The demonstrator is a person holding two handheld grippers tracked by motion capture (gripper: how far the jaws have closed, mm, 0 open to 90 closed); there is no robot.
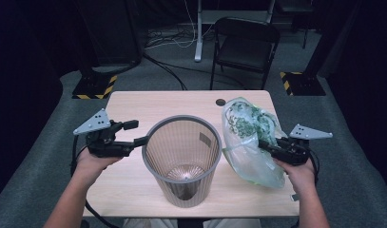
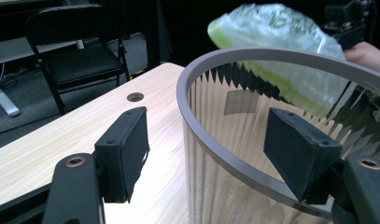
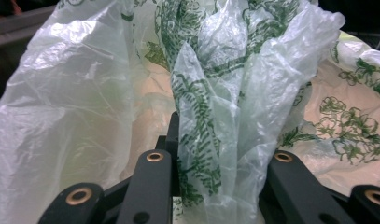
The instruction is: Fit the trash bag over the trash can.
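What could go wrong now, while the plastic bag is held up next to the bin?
The left gripper straddles the bin rim with open jaws, not clamped, so a nudge from the bag might tip the bin. The right gripper pinches only a fold of thin film, which may slip or tear.

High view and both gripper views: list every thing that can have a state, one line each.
Bin: upright on the table, no liner in it.
Plastic bag: crumpled, lifted beside the bin's rim, pinched by the right gripper.
Left gripper: jaws open, astride the bin's rim, pads apart from it.
Right gripper: shut on the plastic bag.
Folding chair: unfolded, nobody on it.
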